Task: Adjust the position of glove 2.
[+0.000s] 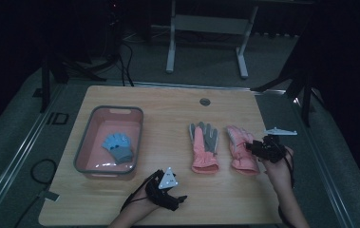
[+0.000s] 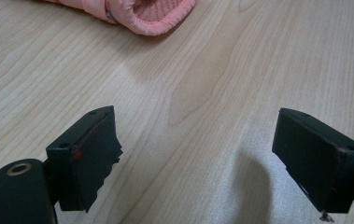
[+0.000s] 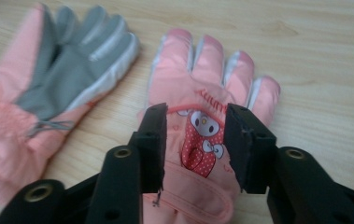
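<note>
Two pink winter gloves lie side by side on the wooden table. One glove [image 1: 203, 147] [image 3: 67, 65] lies with its grey palm up. The other glove [image 1: 240, 149] [image 3: 212, 70] lies back up and shows a cartoon patch. My right gripper [image 1: 251, 146] [image 3: 195, 135] hovers over this glove near its cuff; its jaws stand apart on either side of the patch and do not pinch it. My left gripper [image 1: 180, 202] [image 2: 198, 144] rests near the table's front edge, open over bare wood, with a pink glove cuff [image 2: 151, 14] ahead of it.
A pink basin [image 1: 90, 137] stands on the left of the table with a small blue glove [image 1: 119, 147] inside. A round grommet [image 1: 204, 101] sits near the table's far edge. White desk legs [image 1: 170, 52] stand on the floor beyond.
</note>
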Action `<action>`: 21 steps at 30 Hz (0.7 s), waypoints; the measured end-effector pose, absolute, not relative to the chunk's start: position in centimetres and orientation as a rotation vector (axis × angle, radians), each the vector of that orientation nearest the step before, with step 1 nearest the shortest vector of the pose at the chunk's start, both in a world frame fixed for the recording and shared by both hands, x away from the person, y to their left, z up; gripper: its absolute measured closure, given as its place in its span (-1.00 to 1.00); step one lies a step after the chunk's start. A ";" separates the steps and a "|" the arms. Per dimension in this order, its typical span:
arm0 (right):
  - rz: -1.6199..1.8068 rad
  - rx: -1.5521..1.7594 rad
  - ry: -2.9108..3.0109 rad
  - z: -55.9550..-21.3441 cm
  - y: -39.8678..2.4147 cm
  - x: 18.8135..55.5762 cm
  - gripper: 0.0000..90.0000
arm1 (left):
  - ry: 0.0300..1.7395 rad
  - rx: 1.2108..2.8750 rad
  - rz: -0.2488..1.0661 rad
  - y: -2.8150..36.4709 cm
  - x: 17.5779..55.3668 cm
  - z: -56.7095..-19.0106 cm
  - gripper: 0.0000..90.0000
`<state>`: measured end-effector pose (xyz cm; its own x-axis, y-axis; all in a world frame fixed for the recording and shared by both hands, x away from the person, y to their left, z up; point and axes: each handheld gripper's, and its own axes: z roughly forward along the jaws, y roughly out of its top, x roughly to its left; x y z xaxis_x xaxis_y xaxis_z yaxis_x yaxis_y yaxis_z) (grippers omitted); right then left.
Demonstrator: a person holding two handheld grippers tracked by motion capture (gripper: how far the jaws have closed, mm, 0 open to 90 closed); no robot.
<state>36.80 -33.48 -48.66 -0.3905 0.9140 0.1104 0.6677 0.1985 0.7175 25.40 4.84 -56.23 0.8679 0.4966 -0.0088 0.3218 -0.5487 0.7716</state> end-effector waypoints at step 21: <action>0.911 1.547 2.268 -52.7 -33.3 38.8 0.74 | 0.585 2.203 0.273 4.8 25.2 -56.3 -0.68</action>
